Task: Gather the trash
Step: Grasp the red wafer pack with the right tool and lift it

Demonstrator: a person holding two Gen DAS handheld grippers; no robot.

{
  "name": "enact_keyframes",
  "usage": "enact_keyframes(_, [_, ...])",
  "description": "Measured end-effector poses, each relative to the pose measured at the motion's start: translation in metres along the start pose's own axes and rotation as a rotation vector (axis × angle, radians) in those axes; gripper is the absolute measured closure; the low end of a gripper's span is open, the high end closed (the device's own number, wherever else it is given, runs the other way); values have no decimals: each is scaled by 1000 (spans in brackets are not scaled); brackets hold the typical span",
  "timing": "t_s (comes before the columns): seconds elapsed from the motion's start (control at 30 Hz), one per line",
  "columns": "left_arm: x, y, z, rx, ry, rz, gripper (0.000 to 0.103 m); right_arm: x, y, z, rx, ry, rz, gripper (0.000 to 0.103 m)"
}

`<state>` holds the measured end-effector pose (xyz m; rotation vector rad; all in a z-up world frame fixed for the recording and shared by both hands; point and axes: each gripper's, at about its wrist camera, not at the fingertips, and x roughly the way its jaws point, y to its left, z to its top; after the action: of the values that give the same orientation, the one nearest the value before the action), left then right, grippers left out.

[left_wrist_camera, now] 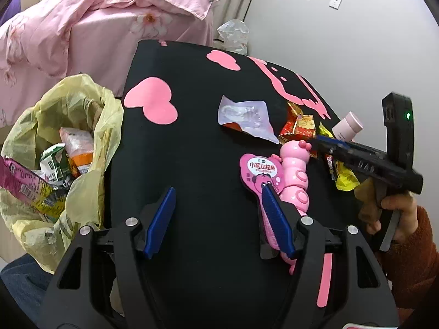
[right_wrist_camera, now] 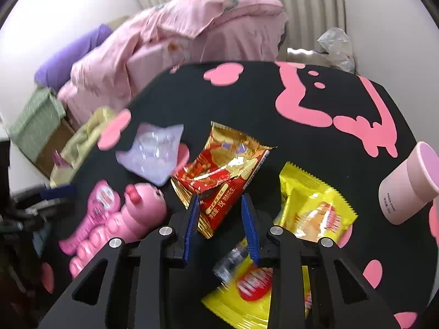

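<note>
Our right gripper (right_wrist_camera: pixel 219 203) has its jaws half closed around the near end of the red and gold peanut wrapper (right_wrist_camera: pixel 222 170), pads not clearly pressing yet. We should squeeze until the foil crumples, then lift clear of the yellow wrapper (right_wrist_camera: pixel 315 208) just right of the jaws. Our left gripper (left_wrist_camera: pixel 216 200) hangs with jaws wide and empty above the worktop (left_wrist_camera: pixel 197 148). Far left of them, the yellow trash bag (left_wrist_camera: pixel 90 137) gapes, already holding packets and a carton.
</note>
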<state>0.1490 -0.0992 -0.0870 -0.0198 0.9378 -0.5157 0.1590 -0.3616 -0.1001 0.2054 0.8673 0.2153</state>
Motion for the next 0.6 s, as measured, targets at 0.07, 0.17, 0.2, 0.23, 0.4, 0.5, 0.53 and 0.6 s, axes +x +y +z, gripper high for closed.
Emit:
enact_keyframes(0.07, [-1,0,1,-6,-5,2,41,-5,-2,4,52,-45,28,53])
enact_keyframes(0.17, [-3,1,3,-19,-9,-3,41,2,5,12,36,-68,-8,31])
enact_keyframes(0.2, [-3,1,3,-19,-10,-5,41,8,7,15,16,-48,-24,31])
enact_keyframes(0.23, [-4,0,3,-16,-11,-6,41,19,10,20,-8,-5,-44,31])
enact_keyframes(0.4, [-9,5,0,-19,-21,-6,41,35,13,35,-55,6,-68,52])
enact_keyframes(0.5, [-10,8,-2,-19,-15,-18,41,30,14,31,-92,-1,-45,66])
enact_keyframes(0.53, [-9,8,-2,-16,-11,-26,41,25,15,29,-100,-7,-36,68])
enact_keyframes(0.6, [-6,3,-2,7,3,-47,41,7,16,21,-115,-31,-19,69])
